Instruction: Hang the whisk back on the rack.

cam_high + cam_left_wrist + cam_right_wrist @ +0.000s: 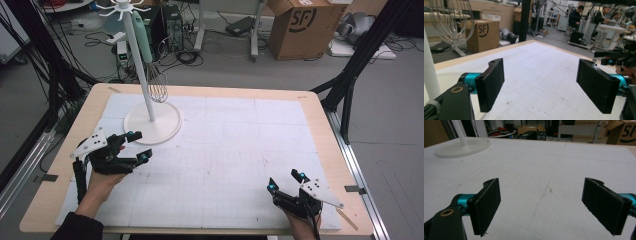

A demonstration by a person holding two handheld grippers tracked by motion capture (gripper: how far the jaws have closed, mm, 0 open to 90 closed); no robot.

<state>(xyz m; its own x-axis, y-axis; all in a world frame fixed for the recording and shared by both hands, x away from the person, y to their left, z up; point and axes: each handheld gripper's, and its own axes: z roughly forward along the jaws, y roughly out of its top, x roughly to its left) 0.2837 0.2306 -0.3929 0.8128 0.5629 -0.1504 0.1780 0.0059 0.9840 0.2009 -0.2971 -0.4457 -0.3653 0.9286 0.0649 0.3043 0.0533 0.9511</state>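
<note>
High view: whisk hangs upright on the stand, long axis vertical. Left gripper sits just beside the stand's base, jaws spread, empty. Right gripper well apart from stand, jaws spread, empty.

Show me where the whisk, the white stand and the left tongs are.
whisk (157, 86): high view, on its wire loops.
white stand (167, 125): high view, on its round base.
left tongs (138, 146): high view, midway between the open fingertips.
</note>
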